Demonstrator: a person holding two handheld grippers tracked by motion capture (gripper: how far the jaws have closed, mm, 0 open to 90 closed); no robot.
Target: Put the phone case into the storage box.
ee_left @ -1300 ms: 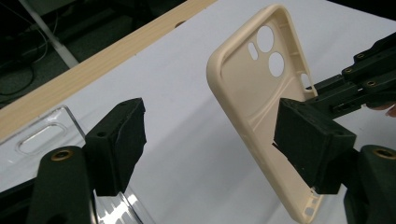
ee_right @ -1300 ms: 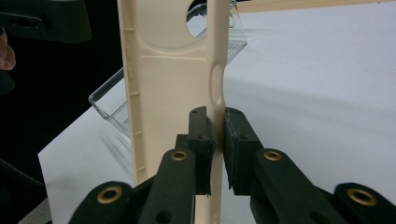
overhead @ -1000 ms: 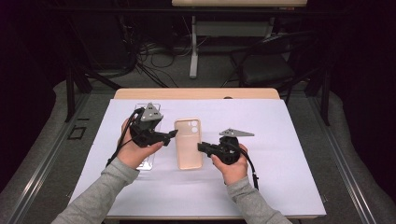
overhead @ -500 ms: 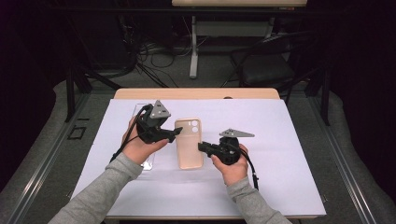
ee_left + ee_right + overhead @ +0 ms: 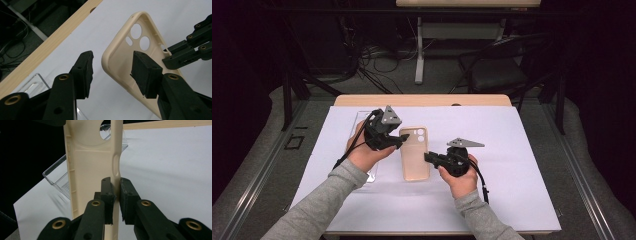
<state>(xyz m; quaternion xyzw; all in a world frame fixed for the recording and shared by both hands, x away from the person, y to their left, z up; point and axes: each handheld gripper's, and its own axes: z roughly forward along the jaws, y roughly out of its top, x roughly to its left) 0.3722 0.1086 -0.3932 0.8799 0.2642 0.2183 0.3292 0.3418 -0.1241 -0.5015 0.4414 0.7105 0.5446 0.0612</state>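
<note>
A beige phone case [image 5: 414, 159] lies hollow side up on the white sheet, camera holes at the far end. My right gripper [image 5: 428, 157] is shut on its right side wall; the right gripper view shows the pads pinching that wall [image 5: 117, 190] of the case [image 5: 92, 162]. My left gripper [image 5: 400, 143] is open at the case's upper left edge. In the left gripper view its jaws [image 5: 113, 71] straddle the rim of the case [image 5: 120, 62], one pad outside and one over the hollow. The right gripper [image 5: 172, 58] reaches in from the right there.
A clear phone case [image 5: 362, 120] lies on the sheet left of the beige one, partly under my left hand, and shows behind it [image 5: 58, 178]. The wooden table edge [image 5: 422, 100] runs along the far side. Chairs and cables stand beyond.
My left hand has turned and shifted slightly right and away, bringing its jaws to the beige case's left rim. The right gripper and the case have stayed put.
</note>
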